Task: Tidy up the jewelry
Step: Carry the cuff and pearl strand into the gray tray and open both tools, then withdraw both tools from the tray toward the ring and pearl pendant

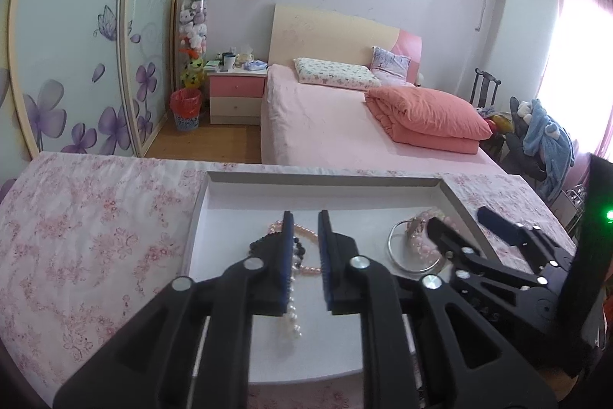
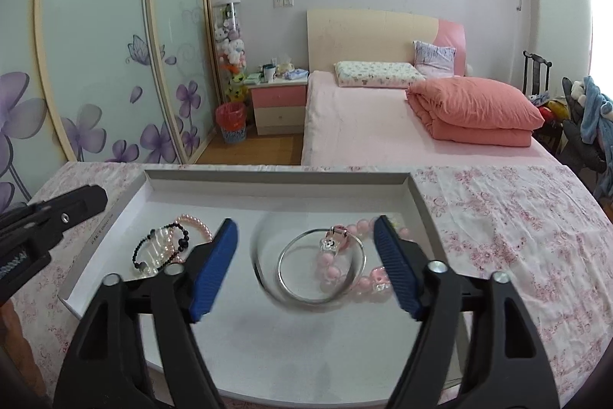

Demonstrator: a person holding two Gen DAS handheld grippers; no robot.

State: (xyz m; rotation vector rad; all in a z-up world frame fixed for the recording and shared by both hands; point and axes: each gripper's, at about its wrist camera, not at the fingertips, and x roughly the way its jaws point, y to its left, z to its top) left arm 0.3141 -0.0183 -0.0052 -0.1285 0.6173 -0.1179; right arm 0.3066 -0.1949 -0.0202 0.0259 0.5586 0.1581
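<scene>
Partly hidden: left gripper [image 1: 306,248] covers bracelet pile [image 2: 168,248] at tray [image 2: 268,194] left; jaws narrow, empty. Right gripper [image 2: 306,263] wide open, empty, above silver bangle [image 2: 322,269], pink beads [image 2: 345,255].

We note a white tray [image 2: 415,194] on a tablecloth [image 2: 509,217] of pink flowers on white. Between the right gripper's [image 2: 306,267] blue pads [image 2: 214,271]: silver bangle [image 2: 285,288], pink beads [image 2: 329,261]. Left of it, black beads [image 2: 136,253].
</scene>
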